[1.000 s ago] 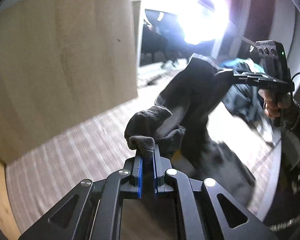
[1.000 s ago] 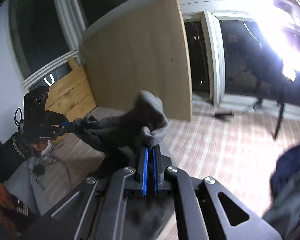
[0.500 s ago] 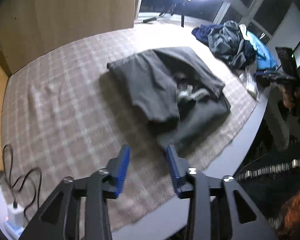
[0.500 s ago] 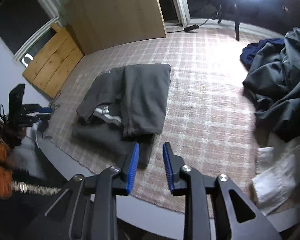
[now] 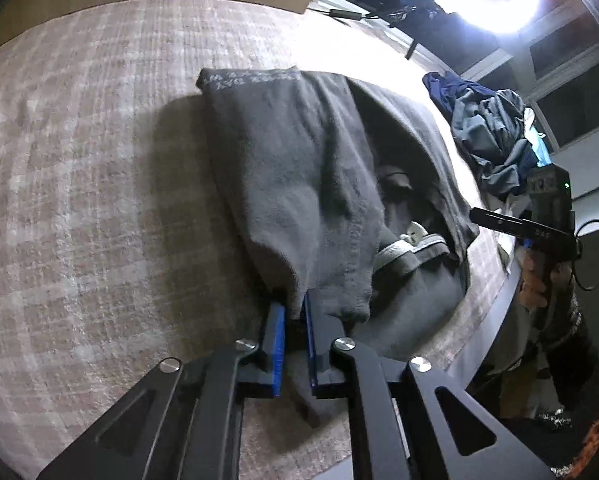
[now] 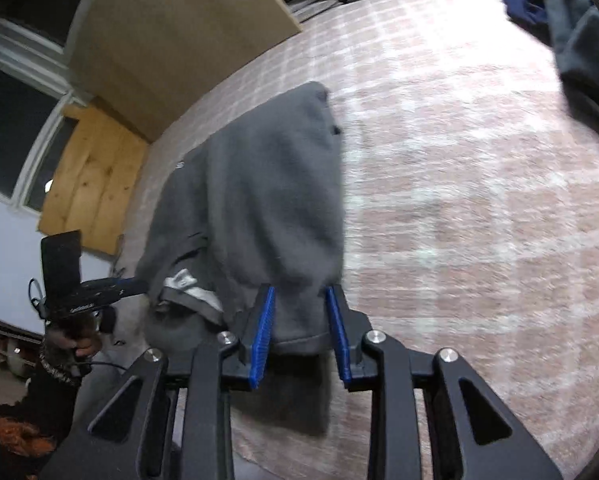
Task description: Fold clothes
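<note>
Lies folded on the checked cloth (image 5: 79, 200) of the bench: grey garment (image 5: 299, 184), near hem by the bench edge (image 5: 495, 312). Bare cloth to both sides; clothes pile (image 5: 495, 136) far right. Left gripper (image 5: 295, 320) low, narrowed around hem. Right gripper (image 6: 299, 312) level, wide, straddling hem.

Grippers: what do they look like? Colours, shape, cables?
Both the left gripper and the right gripper are matte black linkage frames with silver pivot bolts and ribbed blue finger pads. The right handle carries a black cable and a green LED.
</note>
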`<state>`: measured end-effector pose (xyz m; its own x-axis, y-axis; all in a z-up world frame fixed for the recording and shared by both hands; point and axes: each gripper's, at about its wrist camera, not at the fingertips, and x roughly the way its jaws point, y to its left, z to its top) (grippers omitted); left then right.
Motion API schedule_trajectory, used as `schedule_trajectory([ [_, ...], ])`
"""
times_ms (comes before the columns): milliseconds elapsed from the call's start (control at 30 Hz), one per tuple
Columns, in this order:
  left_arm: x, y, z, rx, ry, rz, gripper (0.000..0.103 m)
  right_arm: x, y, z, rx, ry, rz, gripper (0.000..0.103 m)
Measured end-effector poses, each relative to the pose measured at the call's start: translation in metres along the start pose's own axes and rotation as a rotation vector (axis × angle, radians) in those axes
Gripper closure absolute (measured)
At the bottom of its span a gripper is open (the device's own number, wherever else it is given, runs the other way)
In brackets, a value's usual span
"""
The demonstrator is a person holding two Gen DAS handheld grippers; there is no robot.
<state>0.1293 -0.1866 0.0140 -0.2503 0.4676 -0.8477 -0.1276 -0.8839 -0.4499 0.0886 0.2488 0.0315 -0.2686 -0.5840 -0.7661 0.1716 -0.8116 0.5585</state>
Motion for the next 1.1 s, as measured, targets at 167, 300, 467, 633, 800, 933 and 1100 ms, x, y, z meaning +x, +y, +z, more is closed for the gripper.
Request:
schedule_trajectory([
  [167, -0.016, -0.010, 0.003, 0.042, -0.021, 0.003, 0.097, -0.009, 0.009, 0.006, -0.011, -0.016, 0.054, 0.098],
  [300, -0.035, -0.016, 0.006, 0.047, -0.047, -0.021, 0.097, -0.027, 0.016, 0.011, 0.012, -0.038, 0.123, 0.099],
  [467, -0.060, -0.018, 0.000, 0.012, -0.063, -0.102, 0.097, -0.057, 0.023, 0.008, 0.069, -0.049, 0.199, 0.099],
  [633, -0.044, -0.011, -0.033, -0.018, 0.001, -0.089, 0.096, -0.058, 0.010, -0.019, 0.142, -0.023, 0.211, 0.099],
  [800, -0.022, 0.014, -0.045, -0.054, 0.131, 0.069, 0.091, -0.024, 0.005, -0.045, 0.053, 0.168, -0.035, 0.093],
  [933, -0.052, 0.010, -0.002, -0.026, -0.022, 0.108, 0.073, -0.061, 0.012, -0.004, 0.017, -0.011, -0.005, 0.073],
  [1100, -0.034, 0.001, 0.076, 0.019, -0.091, 0.136, 0.065, -0.046, 0.006, 0.066, 0.004, -0.074, -0.009, 0.073],
])
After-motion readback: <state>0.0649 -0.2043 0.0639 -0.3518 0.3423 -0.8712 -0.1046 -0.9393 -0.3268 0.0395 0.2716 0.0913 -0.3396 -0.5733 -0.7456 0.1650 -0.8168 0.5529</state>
